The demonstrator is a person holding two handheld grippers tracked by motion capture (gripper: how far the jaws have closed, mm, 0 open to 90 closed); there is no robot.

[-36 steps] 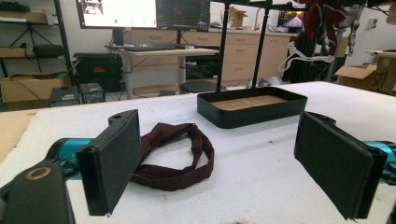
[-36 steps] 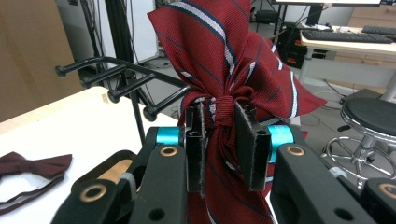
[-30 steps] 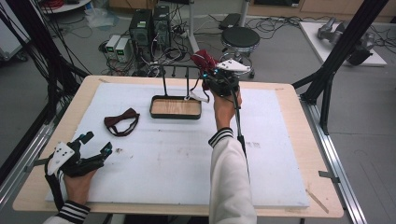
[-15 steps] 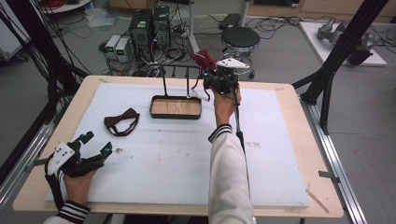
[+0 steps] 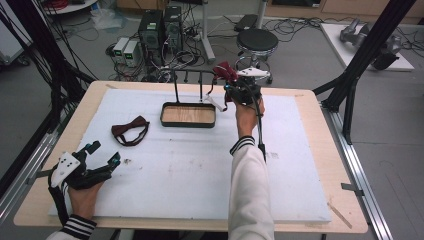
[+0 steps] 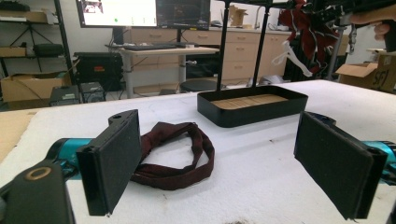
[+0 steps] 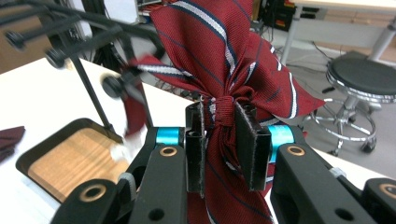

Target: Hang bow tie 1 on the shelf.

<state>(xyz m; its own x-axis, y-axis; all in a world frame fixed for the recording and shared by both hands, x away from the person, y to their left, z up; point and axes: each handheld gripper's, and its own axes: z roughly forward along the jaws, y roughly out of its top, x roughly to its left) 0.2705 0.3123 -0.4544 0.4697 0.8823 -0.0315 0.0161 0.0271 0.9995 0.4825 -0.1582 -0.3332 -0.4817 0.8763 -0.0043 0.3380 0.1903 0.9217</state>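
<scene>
**Striped bow tie held at the rack: handling notes**

Near the table's front edge, the left gripper (image 5: 102,165) rests on the white mat (image 5: 165,185) with its jaws wide apart and nothing between them. Just ahead of it lies a dark maroon bow tie (image 6: 175,154), flat on the mat, well apart from the black tray (image 5: 188,114).

Farther back, the right gripper (image 7: 227,140) is clamped on the centre knot of the red striped bow tie (image 7: 219,56), raised beside the black rack (image 5: 192,82) that stands in the tray.

Handling: the fabric appears light, soft and limp; the 2 wings flop and its strap dangles. The knot is judged the firmest grip point, as held.

Clearance: the rack's thin bars and pegs stand close to the fabric and could snag it. The table's far edge lies directly behind the tray. Open mat extends to the right and toward the person.
</scene>
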